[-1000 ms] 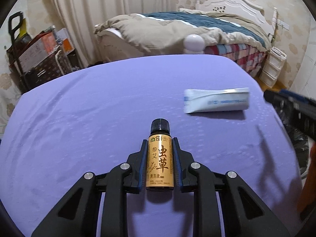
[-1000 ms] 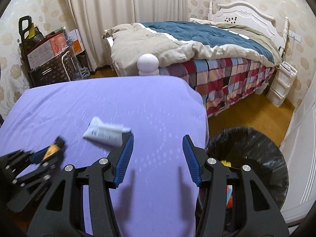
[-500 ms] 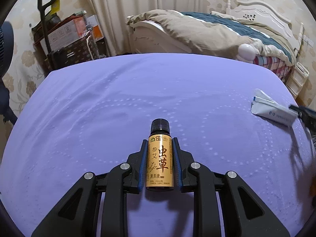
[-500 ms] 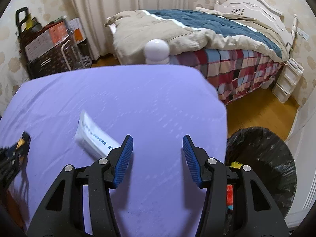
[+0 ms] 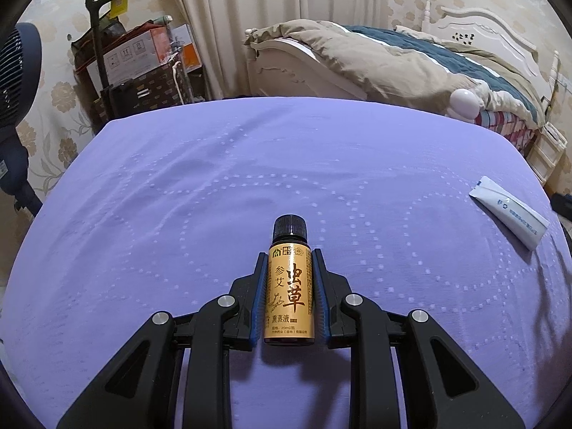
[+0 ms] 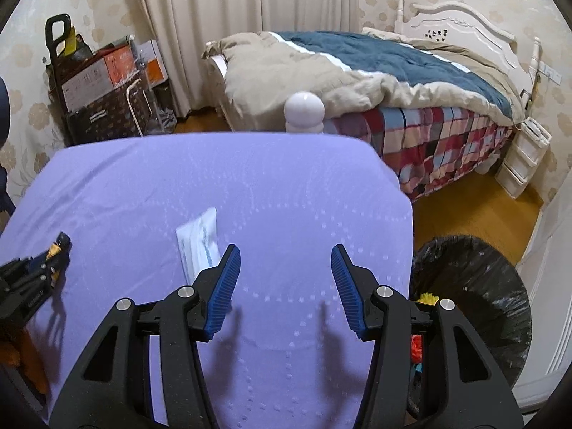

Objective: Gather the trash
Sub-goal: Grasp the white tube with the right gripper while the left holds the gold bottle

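Purple tablecloth [image 5: 178, 214]: left hand-held gripper [image 5: 289, 279] clamps bottle [image 5: 289, 296]; right hand-held gripper [image 6: 284, 279] wide open

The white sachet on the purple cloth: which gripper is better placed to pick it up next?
Right. The right gripper is open and empty, with the white sachet just beside its left finger. The left gripper is occupied, shut on the small bottle.

The left tongs [image 5: 289, 293] are closed tight on a small bottle [image 5: 289, 296] — both blue-lined fingers [image 5: 260, 300] press its sides, cap pointing forward. The right tongs [image 6: 285, 287] hang spread wide over the surface [image 6: 286, 196] with nothing between the ribbed pads [image 6: 223, 289] — tips angled slightly downward.
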The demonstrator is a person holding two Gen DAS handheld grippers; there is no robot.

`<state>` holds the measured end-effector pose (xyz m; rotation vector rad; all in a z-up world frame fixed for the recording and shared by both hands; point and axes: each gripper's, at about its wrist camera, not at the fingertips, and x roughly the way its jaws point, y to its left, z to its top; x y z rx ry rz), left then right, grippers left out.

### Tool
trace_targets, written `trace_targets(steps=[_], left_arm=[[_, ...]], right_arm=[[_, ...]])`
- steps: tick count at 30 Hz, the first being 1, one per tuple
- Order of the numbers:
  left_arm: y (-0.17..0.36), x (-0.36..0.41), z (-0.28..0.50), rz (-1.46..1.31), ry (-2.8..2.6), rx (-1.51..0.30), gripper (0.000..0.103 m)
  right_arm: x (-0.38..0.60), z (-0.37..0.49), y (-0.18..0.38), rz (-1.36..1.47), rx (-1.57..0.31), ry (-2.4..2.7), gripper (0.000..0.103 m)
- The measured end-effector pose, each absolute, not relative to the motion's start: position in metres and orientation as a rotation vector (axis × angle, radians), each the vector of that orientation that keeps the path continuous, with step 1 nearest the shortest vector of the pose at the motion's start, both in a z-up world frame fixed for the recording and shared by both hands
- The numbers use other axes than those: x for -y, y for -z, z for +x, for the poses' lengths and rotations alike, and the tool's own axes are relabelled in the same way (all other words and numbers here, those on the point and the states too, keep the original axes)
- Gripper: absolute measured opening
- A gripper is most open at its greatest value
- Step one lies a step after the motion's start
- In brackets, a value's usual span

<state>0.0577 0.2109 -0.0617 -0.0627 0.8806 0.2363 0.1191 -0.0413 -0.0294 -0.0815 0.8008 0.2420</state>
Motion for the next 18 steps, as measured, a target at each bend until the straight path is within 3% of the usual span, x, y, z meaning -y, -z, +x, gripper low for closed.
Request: trace_targets(steps=[18], left_arm=[[0.064, -0.232, 0.056, -0.097, -0.260, -0.889, 0.025]], right_arm=[[-0.033, 0.141, 0.061, -0.209, -0.896, -0.363, 0.050]])
